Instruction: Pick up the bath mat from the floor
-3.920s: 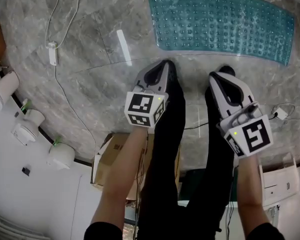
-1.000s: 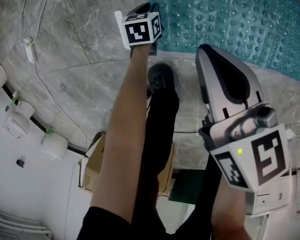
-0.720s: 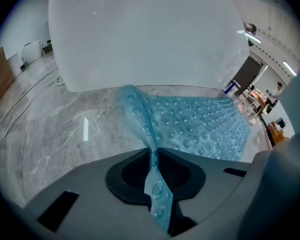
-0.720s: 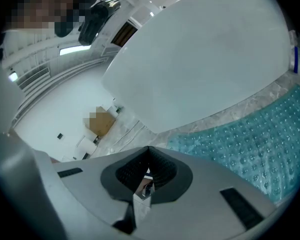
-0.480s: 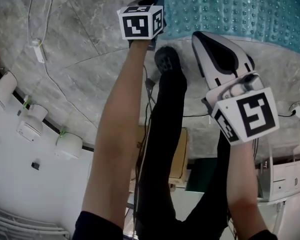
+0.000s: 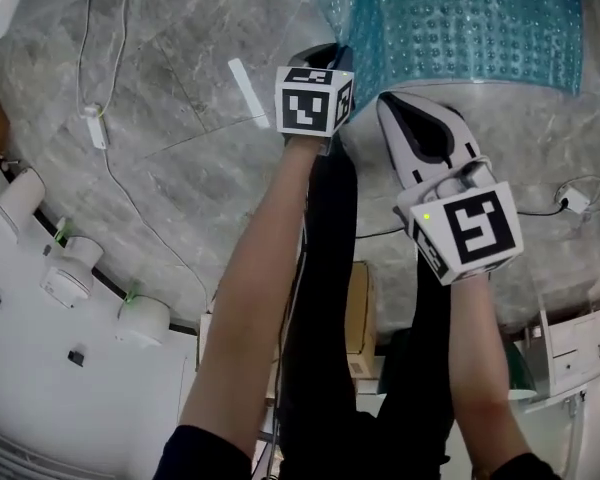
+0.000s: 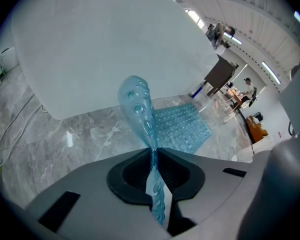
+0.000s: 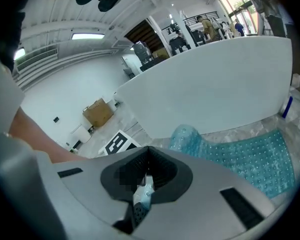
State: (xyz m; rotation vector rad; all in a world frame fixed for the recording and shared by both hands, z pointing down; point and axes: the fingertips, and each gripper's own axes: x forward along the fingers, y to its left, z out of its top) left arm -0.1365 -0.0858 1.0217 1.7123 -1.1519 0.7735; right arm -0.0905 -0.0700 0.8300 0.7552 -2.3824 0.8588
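Observation:
The teal, bubble-studded bath mat (image 6: 470,28) lies on the grey marble floor at the top of the head view. My left gripper (image 6: 327,58) is at its near left corner, shut on the mat's edge. In the left gripper view a fold of mat (image 7: 138,104) rises out of the left gripper (image 7: 152,151) while the rest lies flat behind. My right gripper (image 6: 395,100) hangs just right of it, above the mat's near edge. Seen from the right gripper (image 8: 147,156), whose jaws are together, the raised corner (image 8: 186,135) stands just ahead.
A white tub wall (image 7: 105,44) borders the mat's far side. A white cable with an adapter (image 6: 95,123) trails over the floor on the left, and a plug (image 6: 572,200) lies at right. Below are the person's dark trouser legs (image 6: 325,268), a cardboard box (image 6: 360,318) and white fixtures (image 6: 70,268).
The left gripper went out to the mat's near left corner, shut on its edge, and that corner now stands up off the floor. The right gripper has moved in close beside it.

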